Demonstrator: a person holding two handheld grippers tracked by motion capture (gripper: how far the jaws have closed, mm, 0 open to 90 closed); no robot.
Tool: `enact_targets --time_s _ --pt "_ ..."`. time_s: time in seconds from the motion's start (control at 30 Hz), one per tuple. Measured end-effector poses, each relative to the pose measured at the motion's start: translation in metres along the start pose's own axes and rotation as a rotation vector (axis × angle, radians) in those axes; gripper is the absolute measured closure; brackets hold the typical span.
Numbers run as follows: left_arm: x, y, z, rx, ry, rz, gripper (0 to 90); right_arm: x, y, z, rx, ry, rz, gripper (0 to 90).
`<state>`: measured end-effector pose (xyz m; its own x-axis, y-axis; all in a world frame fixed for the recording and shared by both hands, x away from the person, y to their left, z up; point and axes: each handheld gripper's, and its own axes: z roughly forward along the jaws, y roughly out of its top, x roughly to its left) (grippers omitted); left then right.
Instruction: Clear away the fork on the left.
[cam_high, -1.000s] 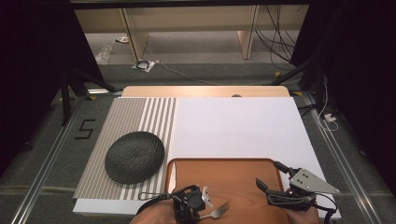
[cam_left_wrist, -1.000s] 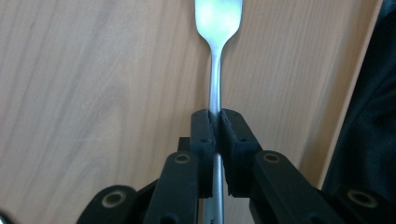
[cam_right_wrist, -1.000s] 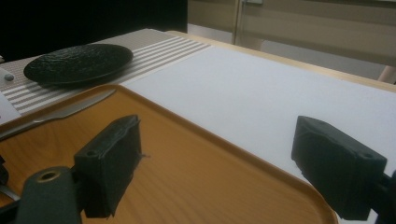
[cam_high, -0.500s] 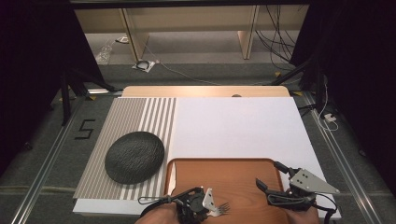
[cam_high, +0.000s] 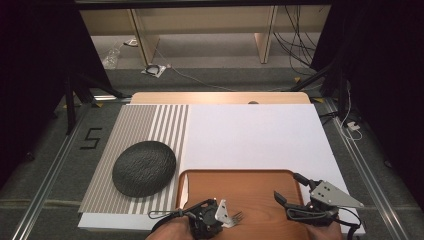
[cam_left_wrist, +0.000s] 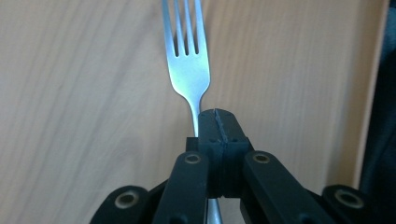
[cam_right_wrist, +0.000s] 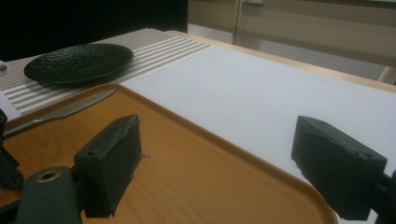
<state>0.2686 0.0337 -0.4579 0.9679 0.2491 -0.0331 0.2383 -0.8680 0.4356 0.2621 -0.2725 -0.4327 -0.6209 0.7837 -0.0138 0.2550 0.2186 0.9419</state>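
A steel fork (cam_left_wrist: 187, 60) points away over the wooden tray (cam_left_wrist: 70, 116), and my left gripper (cam_left_wrist: 215, 116) is shut on its neck. In the high view this left gripper (cam_high: 216, 219) is at the tray's near edge, with the fork's tines (cam_high: 237, 217) pointing right. My right gripper (cam_high: 289, 188) hovers over the near right part of the tray (cam_high: 240, 185). In its own view the right gripper (cam_right_wrist: 224, 163) stands open with nothing between its pads (cam_right_wrist: 112, 163). A table knife (cam_right_wrist: 60, 112) lies on the tray near its left rim.
A black textured plate (cam_high: 144, 167) sits on the striped placemat (cam_high: 150, 125) left of the tray. A wide white mat (cam_high: 250, 135) covers the table beyond the tray. Shelves and cables stand on the floor past the far edge.
My left gripper has shifted slightly right with the fork, whose tines have swung a little farther from the near edge. The right gripper has stayed in place.
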Motion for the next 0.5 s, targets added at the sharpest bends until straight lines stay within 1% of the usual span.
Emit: enact_targets --time_s 0.1,0.2,0.27,0.37,0.43,0.5 --pt "0.006 -0.003 -0.003 0.000 0.016 -0.018 89.5 0.000 0.000 0.000 0.002 0.000 -0.002 16.8" --pt "0.009 -0.005 -0.004 0.002 0.021 -0.029 89.5 0.000 0.000 0.000 0.001 0.001 -0.003 16.9" --pt "0.012 -0.006 -0.006 0.008 0.036 -0.035 89.5 0.000 0.000 0.000 0.003 0.001 -0.002 16.9" --pt "0.016 -0.010 -0.007 0.033 0.073 -0.044 89.4 0.000 0.000 -0.001 0.007 -0.003 -0.006 16.9" --pt "0.021 -0.012 -0.007 0.024 0.059 -0.066 89.5 0.000 0.000 -0.001 0.006 -0.002 -0.003 16.9" --pt "0.020 -0.011 -0.008 0.013 0.064 -0.069 89.5 0.000 0.000 0.000 -0.001 0.000 -0.001 16.9"
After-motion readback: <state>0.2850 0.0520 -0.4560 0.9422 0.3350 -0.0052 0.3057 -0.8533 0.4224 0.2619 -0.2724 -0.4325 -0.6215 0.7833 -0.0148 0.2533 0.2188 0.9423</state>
